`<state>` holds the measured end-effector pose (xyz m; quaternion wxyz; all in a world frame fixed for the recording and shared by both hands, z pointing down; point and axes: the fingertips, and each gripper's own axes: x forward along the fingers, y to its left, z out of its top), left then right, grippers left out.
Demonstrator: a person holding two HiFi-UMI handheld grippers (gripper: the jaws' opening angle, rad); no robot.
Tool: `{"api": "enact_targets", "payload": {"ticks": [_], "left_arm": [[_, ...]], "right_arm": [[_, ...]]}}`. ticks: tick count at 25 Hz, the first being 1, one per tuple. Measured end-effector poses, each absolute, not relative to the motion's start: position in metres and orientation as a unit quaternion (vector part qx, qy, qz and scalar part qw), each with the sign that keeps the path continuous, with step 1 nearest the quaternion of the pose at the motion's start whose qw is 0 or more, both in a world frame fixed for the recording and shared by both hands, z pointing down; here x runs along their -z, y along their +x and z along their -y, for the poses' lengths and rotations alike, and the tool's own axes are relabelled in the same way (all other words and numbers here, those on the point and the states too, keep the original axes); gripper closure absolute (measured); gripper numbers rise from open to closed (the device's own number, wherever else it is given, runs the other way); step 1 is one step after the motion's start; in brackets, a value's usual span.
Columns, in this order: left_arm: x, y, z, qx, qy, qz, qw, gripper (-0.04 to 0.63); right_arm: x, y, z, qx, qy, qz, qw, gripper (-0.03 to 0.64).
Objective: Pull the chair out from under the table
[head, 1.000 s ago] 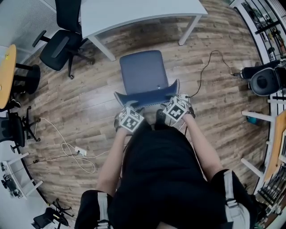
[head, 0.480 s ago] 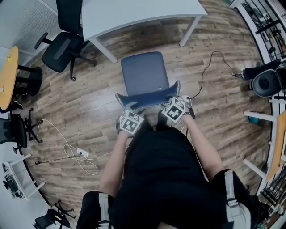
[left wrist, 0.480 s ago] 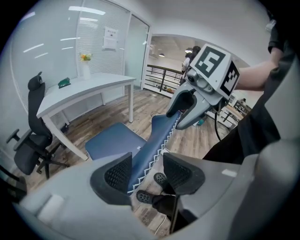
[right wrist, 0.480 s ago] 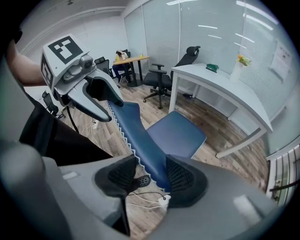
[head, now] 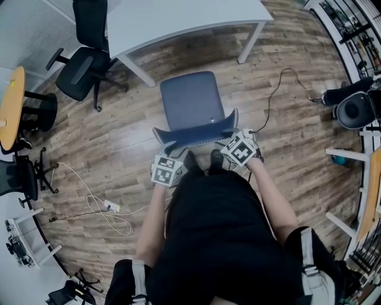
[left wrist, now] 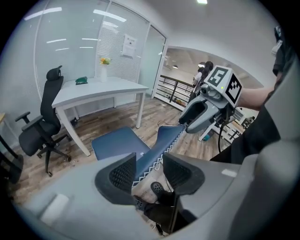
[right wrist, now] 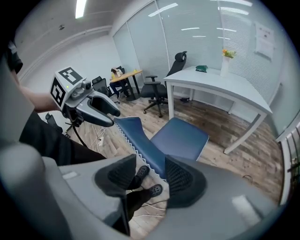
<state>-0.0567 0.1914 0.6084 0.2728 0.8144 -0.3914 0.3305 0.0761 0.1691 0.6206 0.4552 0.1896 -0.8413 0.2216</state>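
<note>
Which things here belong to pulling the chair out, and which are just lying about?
Job in hand:
- blue chair
- white table
- left gripper, open
- right gripper, open

Lying about:
- black office chair
- power strip with its cables
- yellow round table
- flower vase on the white table

No word or number can be read anywhere. A white paper sheet hangs on the glass wall, upper left of the left gripper view; its print is too small. The marker cube carries only black-and-white square patterns.
</note>
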Motion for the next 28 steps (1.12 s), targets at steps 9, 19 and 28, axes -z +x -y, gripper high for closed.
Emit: {"api": "enact_targets", "payload": {"ticks": [9, 19, 28], "left_arm": [[-0.569, -0.051, -0.173, -0.279, 0.814, 0.438, 0.260, 0.441], [-0.497, -0.041, -0.150, -0.186, 0.800, 0.512, 0.253, 0.481], [-0.417, -0.034, -0.142, -0.127, 0.818, 0.525, 0.196, 0.517]], "right_arm": [[-0.584, 0.103, -0.151, -0.233, 0.246, 0.853, 0.397, 0.430], [-0.503, 0.141, -0.100, -0.192, 0.376, 0.852, 0.310, 0.453], [-0.439, 0.158, -0.084, -0.111, 0.421, 0.869, 0.235, 0.522]]}}
